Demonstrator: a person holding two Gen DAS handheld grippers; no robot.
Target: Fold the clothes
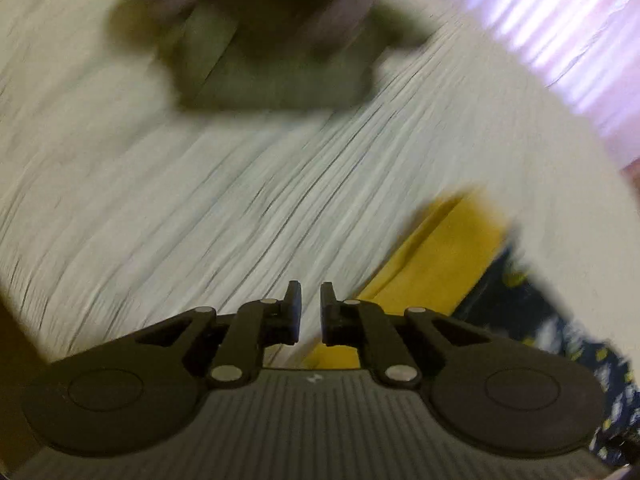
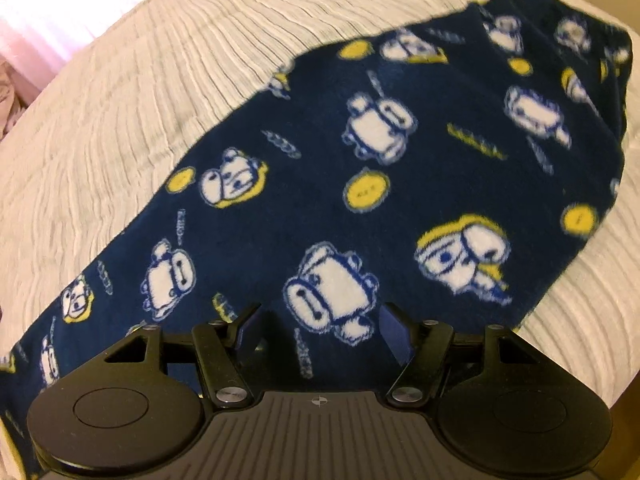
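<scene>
A navy fleece garment (image 2: 360, 168) printed with white cartoon figures and yellow coins lies flat on the white ribbed bedspread (image 2: 120, 100). My right gripper (image 2: 320, 332) is open just above its near edge, holding nothing. In the blurred left wrist view, my left gripper (image 1: 311, 312) has its fingers nearly together with a small gap and nothing between them, above the bedspread (image 1: 240, 208). The navy garment's edge (image 1: 540, 320) and a yellow cloth (image 1: 440, 256) lie to its right.
A dark olive garment pile (image 1: 272, 52) lies far across the bed in the left wrist view. A pink-lit curtain or wall (image 1: 560, 40) is beyond the bed's far edge; it also shows in the right wrist view (image 2: 48, 20).
</scene>
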